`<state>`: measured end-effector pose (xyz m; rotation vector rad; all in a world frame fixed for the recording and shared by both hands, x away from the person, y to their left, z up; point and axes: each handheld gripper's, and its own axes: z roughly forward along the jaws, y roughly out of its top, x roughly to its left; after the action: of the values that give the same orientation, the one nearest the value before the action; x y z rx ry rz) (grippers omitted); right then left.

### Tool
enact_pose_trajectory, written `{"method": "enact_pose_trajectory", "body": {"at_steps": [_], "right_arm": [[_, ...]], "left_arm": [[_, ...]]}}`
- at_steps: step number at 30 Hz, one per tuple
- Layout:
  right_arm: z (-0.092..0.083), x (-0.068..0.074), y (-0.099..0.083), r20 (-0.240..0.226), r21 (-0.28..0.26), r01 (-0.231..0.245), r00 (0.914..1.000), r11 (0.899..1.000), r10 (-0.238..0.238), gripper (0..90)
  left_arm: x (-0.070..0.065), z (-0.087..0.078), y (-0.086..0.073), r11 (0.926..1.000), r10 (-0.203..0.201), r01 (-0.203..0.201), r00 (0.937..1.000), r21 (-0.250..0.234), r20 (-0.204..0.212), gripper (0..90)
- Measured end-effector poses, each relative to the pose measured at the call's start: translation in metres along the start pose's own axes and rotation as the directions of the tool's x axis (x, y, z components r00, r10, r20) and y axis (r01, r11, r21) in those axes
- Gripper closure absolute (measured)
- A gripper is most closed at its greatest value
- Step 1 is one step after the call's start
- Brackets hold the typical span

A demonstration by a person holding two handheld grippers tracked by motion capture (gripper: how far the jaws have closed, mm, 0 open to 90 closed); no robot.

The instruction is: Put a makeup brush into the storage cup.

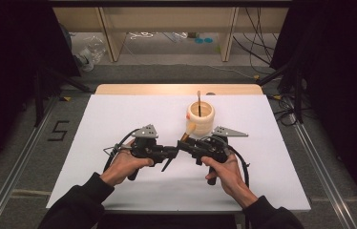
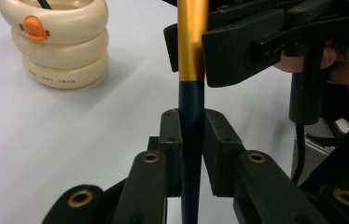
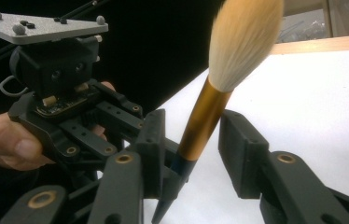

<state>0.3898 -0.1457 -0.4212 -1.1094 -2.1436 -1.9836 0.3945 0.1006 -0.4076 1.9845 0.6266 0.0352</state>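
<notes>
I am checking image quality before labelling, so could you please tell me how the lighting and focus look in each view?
High view: the white table is brightly lit while the surroundings fall nearly black, and the picture is soft. Left gripper view: the brush handle shows a bright sheen on its gold band; the cream holder is sharp. Right gripper view: the brush bristles are blurred, the background dark.

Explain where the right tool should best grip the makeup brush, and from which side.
Grip the brush on its gold ferrule, likely best: rigid and round, unlike the soft bristles. The right tool straddles it from the sides, above the left tool clamping the dark handle.
</notes>
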Motion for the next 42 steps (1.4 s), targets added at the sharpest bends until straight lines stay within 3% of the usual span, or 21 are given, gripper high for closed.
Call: {"method": "enact_pose_trajectory", "body": {"at_steps": [9, 11, 16, 20, 42], "right_arm": [[0.0017, -0.0013, -0.0002, -0.013, 0.002, -0.018, 0.9998, 1.000, 0.018, 68.6], [0.0027, -0.0030, -0.0004, -0.017, -0.015, 0.000, 0.9999, 1.000, 0.000, 69.4], [0.0013, -0.0018, 0.0004, -0.025, -0.010, -0.033, 0.9991, 0.999, 0.033, 73.0], [0.0010, -0.0024, 0.0005, -0.030, -0.016, -0.032, 0.9991, 0.999, 0.032, 77.6], [0.0002, -0.0010, 0.0014, -0.026, -0.027, -0.004, 0.9997, 1.000, 0.003, 78.2]], "left_arm": [[-0.0006, 0.0005, 0.0003, 0.9999, -0.011, 0.011, 0.9999, -0.011, 0.003, 78.3], [-0.0010, 0.0010, 0.0000, 0.9998, -0.016, 0.016, 0.9999, -0.013, 0.004, 78.3], [-0.0018, 0.0026, -0.0006, 0.9994, -0.022, 0.022, 0.9998, -0.028, 0.004, 78.3], [-0.0031, 0.0044, -0.0008, 0.9990, -0.031, 0.032, 0.9994, -0.032, 0.016, 78.3], [-0.0048, 0.0076, -0.0022, 0.9962, -0.069, 0.070, 0.9974, -0.053, 0.021, 78.1]]}}
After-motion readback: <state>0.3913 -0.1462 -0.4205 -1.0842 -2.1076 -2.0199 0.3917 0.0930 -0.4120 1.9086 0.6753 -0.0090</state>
